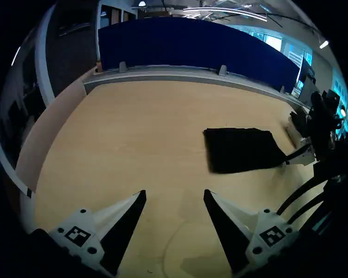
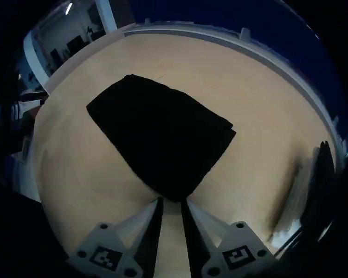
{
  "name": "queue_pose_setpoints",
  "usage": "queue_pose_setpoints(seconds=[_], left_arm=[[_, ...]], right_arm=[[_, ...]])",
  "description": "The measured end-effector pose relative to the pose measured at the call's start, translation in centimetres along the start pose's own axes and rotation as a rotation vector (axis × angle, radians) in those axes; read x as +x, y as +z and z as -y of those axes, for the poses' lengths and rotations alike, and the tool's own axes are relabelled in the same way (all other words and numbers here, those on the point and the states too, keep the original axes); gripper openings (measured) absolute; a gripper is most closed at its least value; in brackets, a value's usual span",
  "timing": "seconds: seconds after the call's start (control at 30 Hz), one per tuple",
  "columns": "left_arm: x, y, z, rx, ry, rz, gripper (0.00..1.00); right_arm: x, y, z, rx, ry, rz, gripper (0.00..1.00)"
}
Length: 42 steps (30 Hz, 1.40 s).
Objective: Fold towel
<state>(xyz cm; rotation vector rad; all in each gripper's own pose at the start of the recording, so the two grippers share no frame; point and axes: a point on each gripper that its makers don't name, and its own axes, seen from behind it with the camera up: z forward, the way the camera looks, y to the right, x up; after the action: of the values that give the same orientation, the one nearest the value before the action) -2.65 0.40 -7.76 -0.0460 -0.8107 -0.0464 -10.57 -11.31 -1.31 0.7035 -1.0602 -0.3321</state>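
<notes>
The left gripper (image 1: 175,192) is sitting at the bottom of the left gripper view, nearest the lens. Its two white fingers with dark inner faces are standing spread wide, with bare wood showing in the gap between them. In the right gripper view the right gripper (image 2: 171,200) is holding its fingers close together, a narrow strip of wood showing between them. The near corner of the towel (image 2: 162,139) is lying right at the fingertips. Whether the fingers are pressing on that corner or just meeting it, I cannot tell.

The towel is black and is lying flat as a folded, roughly four-sided shape. It is taking up the centre of the right gripper view, and in the left gripper view it is sitting right of centre. There, a white finger of the right gripper is touching the towel's lower right corner, with dark gear bunching behind it at the right edge.

The towel is resting on a light wooden table (image 1: 137,129) that is spreading out around it on all sides. Along the table's far edge a grey rail (image 1: 174,74) is running across the upper part of the frame. Behind the rail a dark blue partition (image 1: 188,41) is standing upright, and ceiling lights (image 1: 229,10) are glowing at the top.
</notes>
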Motion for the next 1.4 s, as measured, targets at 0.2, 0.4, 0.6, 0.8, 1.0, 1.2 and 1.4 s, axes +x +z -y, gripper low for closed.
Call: queue_pose_setpoints(seconds=[0.2,0.4,0.6,0.8,1.0,1.2,1.4], left_arm=[[-0.1,0.1,-0.1,-0.004,-0.004,0.002,0.92],[-0.2,0.1,-0.5,-0.009,-0.002,0.003,0.92],[-0.3,0.1,-0.8,-0.013,-0.002,0.005,0.92],[-0.4,0.1,-0.9,-0.016,-0.002,0.006,0.92],[-0.3,0.1,-1.0,-0.02,-0.008,0.006,0.92],[-0.3,0.0,-1.2,-0.025,-0.007,0.005,0.92],[-0.3,-0.2,-1.3,-0.026,-0.004,0.005,0.92]], right_arm=[[0.0,0.1,0.0,0.002,0.0,-0.003,0.24],[0.1,0.0,-0.1,-0.004,0.005,-0.011,0.16],[0.1,0.0,-0.2,-0.005,0.006,-0.017,0.09],[0.1,-0.2,-0.4,-0.019,0.0,-0.018,0.04],[-0.3,-0.2,-0.5,-0.031,-0.017,-0.002,0.1],[-0.2,-0.3,-0.4,-0.034,-0.019,-0.007,0.42],[-0.1,-0.3,-0.6,-0.039,-0.021,-0.012,0.43]])
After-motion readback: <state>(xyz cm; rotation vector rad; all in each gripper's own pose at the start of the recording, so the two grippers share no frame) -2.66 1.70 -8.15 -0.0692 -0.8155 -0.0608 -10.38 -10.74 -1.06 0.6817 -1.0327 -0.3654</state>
